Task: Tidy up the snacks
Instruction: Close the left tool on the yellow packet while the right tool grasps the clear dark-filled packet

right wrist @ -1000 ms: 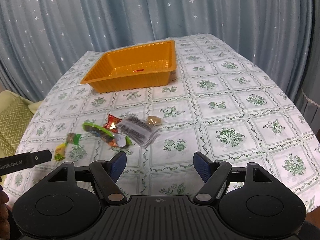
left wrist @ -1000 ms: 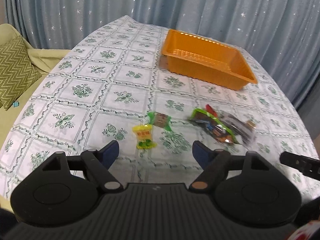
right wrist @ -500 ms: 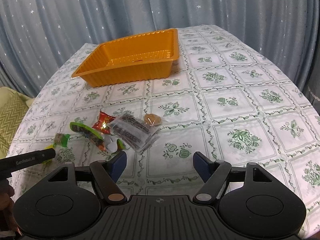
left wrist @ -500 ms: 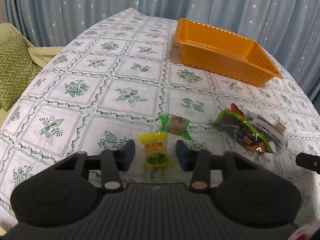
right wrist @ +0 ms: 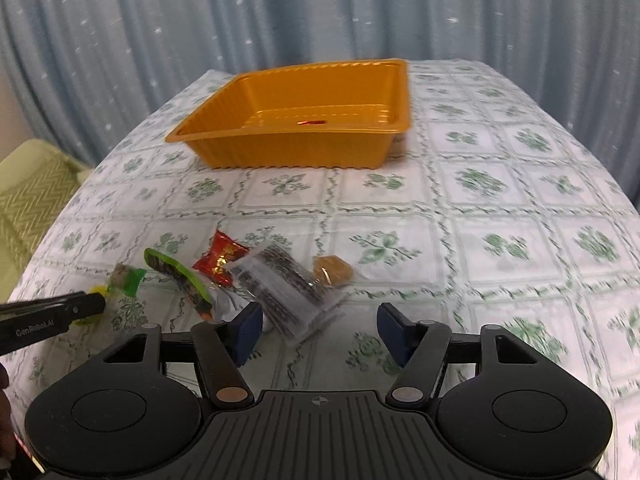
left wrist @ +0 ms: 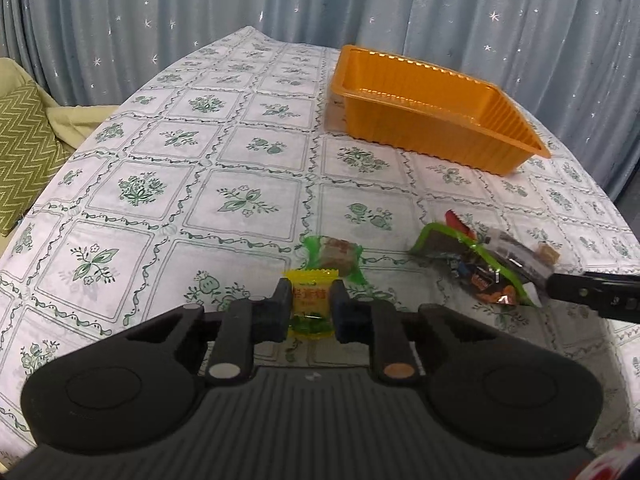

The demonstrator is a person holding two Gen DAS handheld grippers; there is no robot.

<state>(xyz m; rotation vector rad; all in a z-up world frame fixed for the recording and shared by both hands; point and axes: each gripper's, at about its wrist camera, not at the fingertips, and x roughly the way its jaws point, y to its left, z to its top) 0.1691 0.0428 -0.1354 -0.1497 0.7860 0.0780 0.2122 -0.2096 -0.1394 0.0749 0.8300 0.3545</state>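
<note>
My left gripper (left wrist: 310, 306) is shut on a small yellow candy packet (left wrist: 311, 305) lying on the tablecloth. Just beyond it lies a green-wrapped brown candy (left wrist: 335, 254). A pile of snacks lies to the right: a green-edged packet (left wrist: 472, 266), a red packet (right wrist: 220, 257), a clear dark packet (right wrist: 286, 286) and a small brown candy (right wrist: 332, 270). My right gripper (right wrist: 320, 330) is open and empty, just in front of the clear dark packet. An orange tray (left wrist: 430, 106) stands at the back; it also shows in the right wrist view (right wrist: 304, 120).
The table (left wrist: 160, 184) has a white cloth with a green flower pattern. A green zigzag cushion (left wrist: 24, 156) lies on a sofa off the table's left edge. Blue starred curtains (left wrist: 280, 0) hang behind.
My left gripper has moved forward and closed on the yellow candy packet. My right gripper has moved forward toward the snack pile and stays open.
</note>
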